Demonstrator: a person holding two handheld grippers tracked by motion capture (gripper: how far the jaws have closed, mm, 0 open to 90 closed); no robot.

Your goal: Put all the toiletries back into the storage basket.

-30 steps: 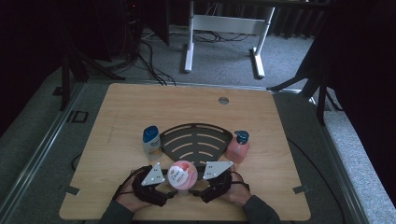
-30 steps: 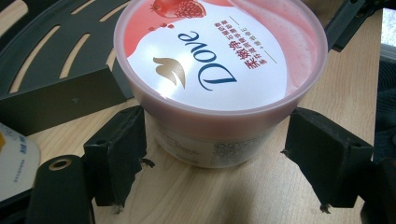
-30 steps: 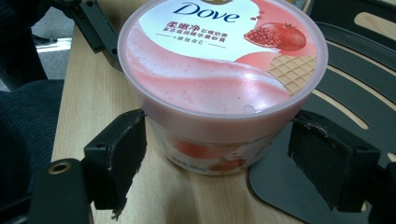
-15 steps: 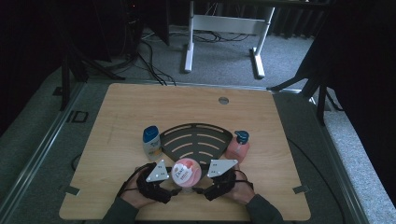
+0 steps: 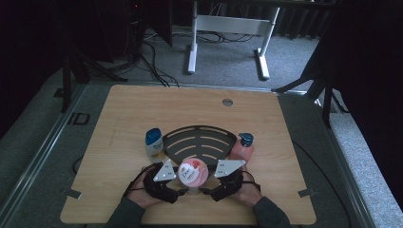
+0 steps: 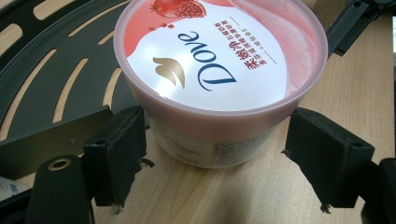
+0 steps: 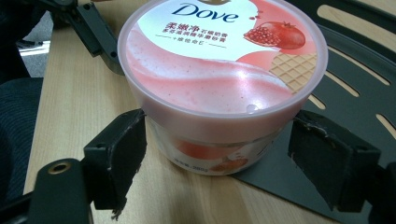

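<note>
A pink Dove tub (image 5: 192,173) with a pomegranate lid stands at the near tip of the black slotted fan-shaped rack (image 5: 199,140). My left gripper (image 5: 182,192) comes at it from the near left and my right gripper (image 5: 204,191) from the near right. In the left gripper view the jaws straddle the tub (image 6: 219,70) and both pads (image 6: 121,154) press the lid's rim. In the right gripper view the tub (image 7: 219,70) likewise sits between wide jaws, with the pads (image 7: 327,158) against its rim. Its base overlaps the rack's edge (image 7: 280,182).
A white bottle with a blue cap (image 5: 154,145) stands left of the rack, and a pink bottle with a blue cap (image 5: 243,147) stands right of it. The wooden table (image 5: 142,109) has a cable hole (image 5: 227,101) at the back. Desk legs stand beyond.
Both grippers and the tub between them have drifted slightly to the right and forward. The two bottles and the rack have stayed put.
</note>
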